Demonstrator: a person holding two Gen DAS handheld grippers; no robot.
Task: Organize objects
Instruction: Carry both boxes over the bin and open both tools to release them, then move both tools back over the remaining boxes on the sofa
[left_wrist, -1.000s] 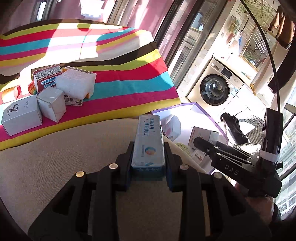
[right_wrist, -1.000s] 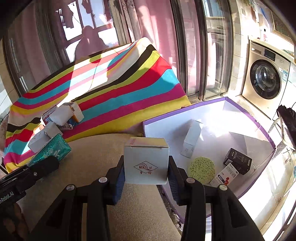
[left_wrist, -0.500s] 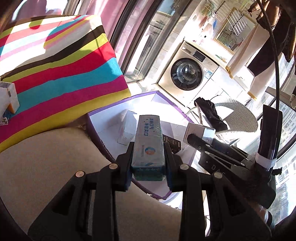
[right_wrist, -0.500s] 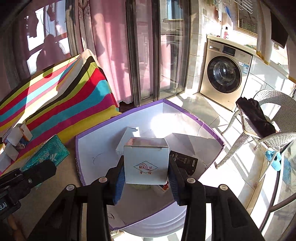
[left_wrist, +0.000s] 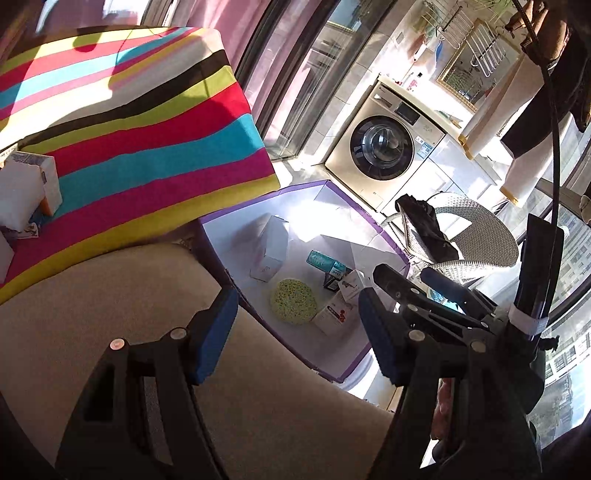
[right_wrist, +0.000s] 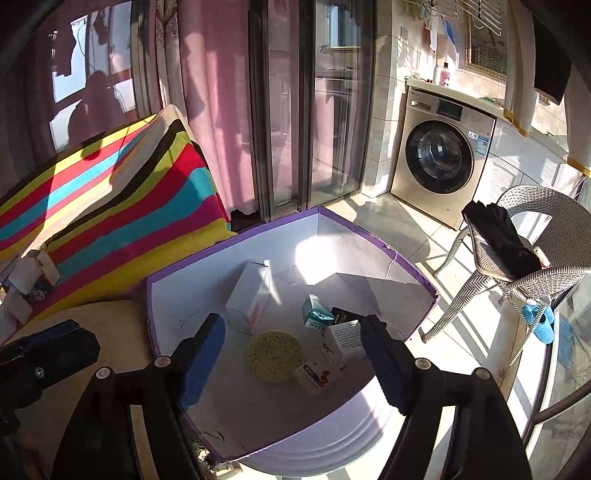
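Both grippers hang over the purple-rimmed cardboard box (right_wrist: 399, 258) with nothing between their fingers. The left gripper (left_wrist: 295, 332) has its blue-padded jaws spread wide apart above the beige cushion edge and the near corner of the box; the right gripper (right_wrist: 291, 354) likewise stands with jaws wide apart, directly above the box interior. On the white box floor lie the sorted items: a tall white carton (right_wrist: 248, 301) lying on its side toward the left wall, a teal box (right_wrist: 316, 314) tilted near the middle, a black box (right_wrist: 345, 314) just beside the teal one (partly hidden by the item in front), a white box with dark printed panel (right_wrist: 341, 341) leaning against the black one, a round yellow-green sponge pad (right_wrist: 274, 355) flat on the floor, and a small white carton with red marking (right_wrist: 314, 374) touching the pad's right edge. From the left wrist view the same group appears, with the teal box (left_wrist: 325, 261) lying behind the sponge pad (left_wrist: 293, 301). Items not yet sorted remain on the striped blanket (right_wrist: 110, 206): several white boxes (right_wrist: 31, 273) clustered at its lower left. Beyond the box stand a washing machine (right_wrist: 441, 160) and a wicker chair (right_wrist: 532, 258) bearing a dark garment.
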